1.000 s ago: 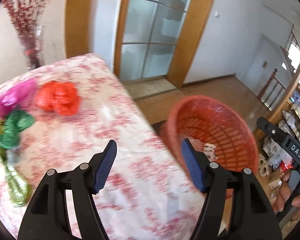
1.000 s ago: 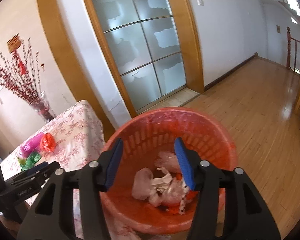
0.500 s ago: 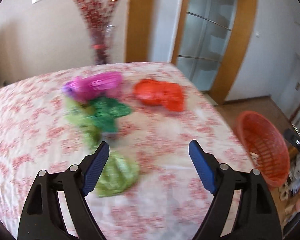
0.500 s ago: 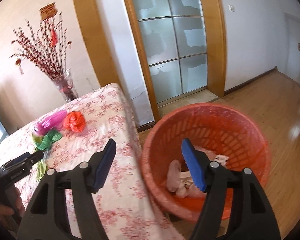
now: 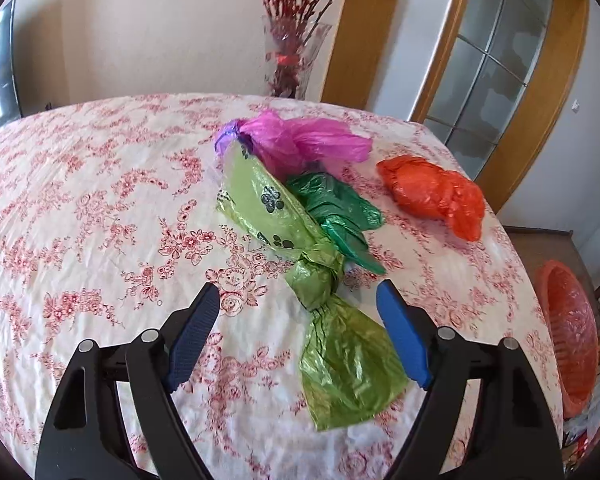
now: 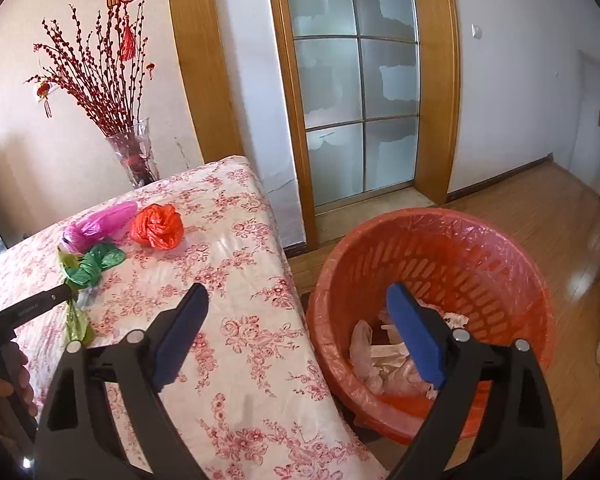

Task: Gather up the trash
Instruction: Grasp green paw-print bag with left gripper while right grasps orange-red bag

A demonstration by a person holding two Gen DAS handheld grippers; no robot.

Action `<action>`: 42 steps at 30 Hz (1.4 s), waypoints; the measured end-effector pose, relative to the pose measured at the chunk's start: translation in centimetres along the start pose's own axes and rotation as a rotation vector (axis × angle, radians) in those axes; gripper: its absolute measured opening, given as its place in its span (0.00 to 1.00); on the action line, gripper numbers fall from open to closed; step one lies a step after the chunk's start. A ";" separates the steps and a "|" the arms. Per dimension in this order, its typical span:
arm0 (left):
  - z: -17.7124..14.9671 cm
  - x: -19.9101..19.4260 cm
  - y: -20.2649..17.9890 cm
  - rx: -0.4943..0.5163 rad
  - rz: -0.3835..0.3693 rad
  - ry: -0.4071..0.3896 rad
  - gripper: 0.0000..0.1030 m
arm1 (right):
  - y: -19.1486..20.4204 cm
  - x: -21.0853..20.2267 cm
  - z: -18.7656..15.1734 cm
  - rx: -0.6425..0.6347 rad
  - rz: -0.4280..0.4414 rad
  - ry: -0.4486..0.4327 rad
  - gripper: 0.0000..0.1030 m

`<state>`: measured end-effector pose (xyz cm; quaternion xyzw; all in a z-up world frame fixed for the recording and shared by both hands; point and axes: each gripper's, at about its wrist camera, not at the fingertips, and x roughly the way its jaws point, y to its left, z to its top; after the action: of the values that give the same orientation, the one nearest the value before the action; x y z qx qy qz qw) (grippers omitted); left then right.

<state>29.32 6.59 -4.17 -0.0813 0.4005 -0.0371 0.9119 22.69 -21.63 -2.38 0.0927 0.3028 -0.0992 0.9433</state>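
Observation:
Several knotted plastic bags lie on the floral tablecloth (image 5: 100,208): a light green one (image 5: 260,204), a dark green one (image 5: 336,208), a pink one (image 5: 300,140) and an orange-red one (image 5: 432,192). My left gripper (image 5: 297,290) hovers over the light green bag's knot. Its jaws are closing, and the pads stand apart from the bag. My right gripper (image 6: 297,291) hangs over the table's edge beside the red basket (image 6: 420,220), its jaws opening with nothing between them. Crumpled trash (image 6: 384,360) lies in the basket.
A glass vase of red branches (image 6: 134,156) stands at the table's far edge. The basket sits on a wooden floor (image 6: 540,208) right of the table, before a frosted glass door (image 6: 356,80). A hand (image 6: 4,376) holds the left gripper's handle.
The left gripper swung from the table's basket side to over the bags and came in close to the light green one. The right gripper opened wider and shifted left from over the basket.

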 end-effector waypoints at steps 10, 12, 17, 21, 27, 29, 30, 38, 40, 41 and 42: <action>0.9 1.8 0.0 -0.004 0.025 0.028 0.44 | 0.8 0.7 -0.4 -0.026 0.003 0.011 0.87; 0.9 1.8 0.2 0.000 0.023 0.031 0.34 | 1.3 0.8 -0.3 -0.040 0.009 0.013 0.87; 0.6 1.2 1.9 -0.009 0.011 0.033 0.22 | 2.8 1.1 -0.1 -0.069 0.040 0.018 0.87; 0.3 0.0 3.7 -0.010 0.021 0.017 0.21 | 4.7 1.9 0.5 -0.088 0.082 0.029 0.87; 0.3 -2.0 6.9 -0.020 0.055 -0.014 0.21 | 8.8 5.0 1.7 -0.121 0.146 0.068 0.87; 0.5 -2.5 7.8 -0.021 0.069 -0.027 0.21 | 10.6 6.8 2.5 -0.129 0.169 0.084 0.87; 0.6 -2.6 8.2 -0.023 0.073 -0.031 0.21 | 11.1 7.4 2.8 -0.130 0.174 0.089 0.87; 1.9 -2.4 11.2 -0.077 0.090 -0.041 0.21 | 17.3 15.0 7.0 -0.166 0.194 0.131 0.87; 2.0 -2.2 11.5 -0.083 0.087 -0.039 0.21 | 18.1 16.6 7.6 -0.171 0.188 0.158 0.87; 2.1 -2.1 11.6 -0.083 0.086 -0.039 0.21 | 18.7 17.6 7.8 -0.179 0.190 0.181 0.87; 2.2 -1.9 11.5 -0.080 0.088 -0.038 0.21 | 18.9 18.0 7.7 -0.187 0.190 0.192 0.87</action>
<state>29.69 18.47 -3.37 -0.1006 0.3873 0.0205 0.9162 45.94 -7.60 -4.69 0.0418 0.3894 0.0282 0.9197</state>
